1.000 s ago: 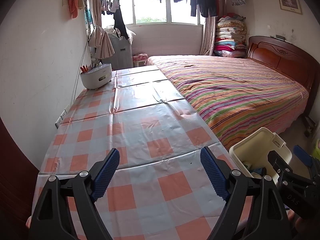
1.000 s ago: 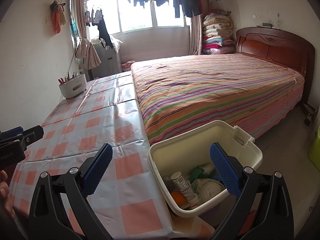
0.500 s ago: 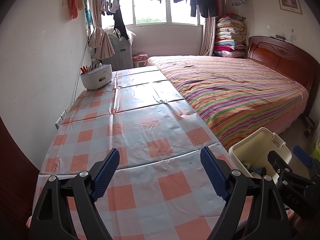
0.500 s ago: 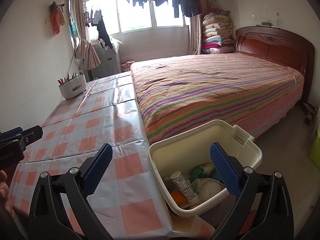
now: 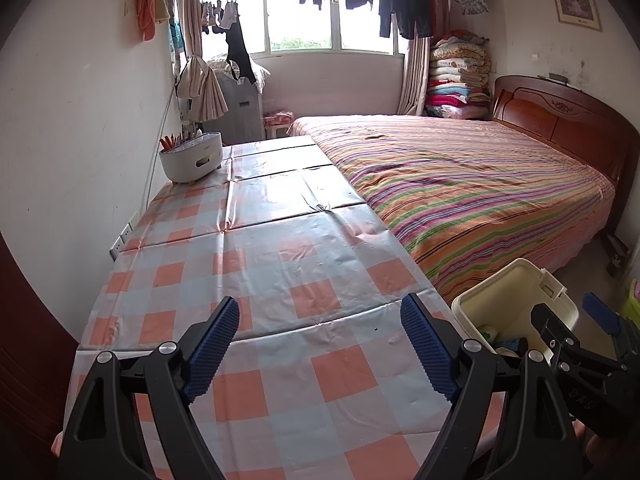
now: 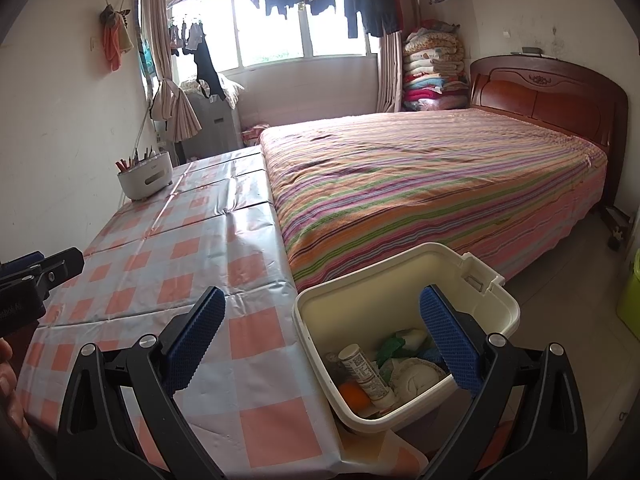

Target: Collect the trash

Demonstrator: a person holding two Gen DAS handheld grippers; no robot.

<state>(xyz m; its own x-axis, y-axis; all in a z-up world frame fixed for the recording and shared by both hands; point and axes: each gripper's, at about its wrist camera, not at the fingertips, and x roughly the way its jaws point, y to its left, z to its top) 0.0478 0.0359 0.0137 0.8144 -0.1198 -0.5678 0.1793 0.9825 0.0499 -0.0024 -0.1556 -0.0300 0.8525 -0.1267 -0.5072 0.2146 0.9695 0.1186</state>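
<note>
A cream plastic bin (image 6: 404, 280) stands off the table's right front corner, beside the bed. In it lie a small labelled bottle (image 6: 366, 372), an orange object (image 6: 354, 396), white crumpled trash (image 6: 414, 374) and green scraps. The bin also shows in the left wrist view (image 5: 516, 300). My right gripper (image 6: 320, 340) is open and empty, above the table's corner and the bin's near rim. My left gripper (image 5: 320, 344) is open and empty over the checked tablecloth (image 5: 256, 264). Each gripper shows at the edge of the other's view.
A white holder with pens (image 5: 192, 158) stands at the table's far left by the wall. A striped bed (image 5: 460, 184) runs along the table's right side. A green container (image 6: 630, 300) sits on the floor at far right. A wall socket (image 5: 120, 240) is at the left.
</note>
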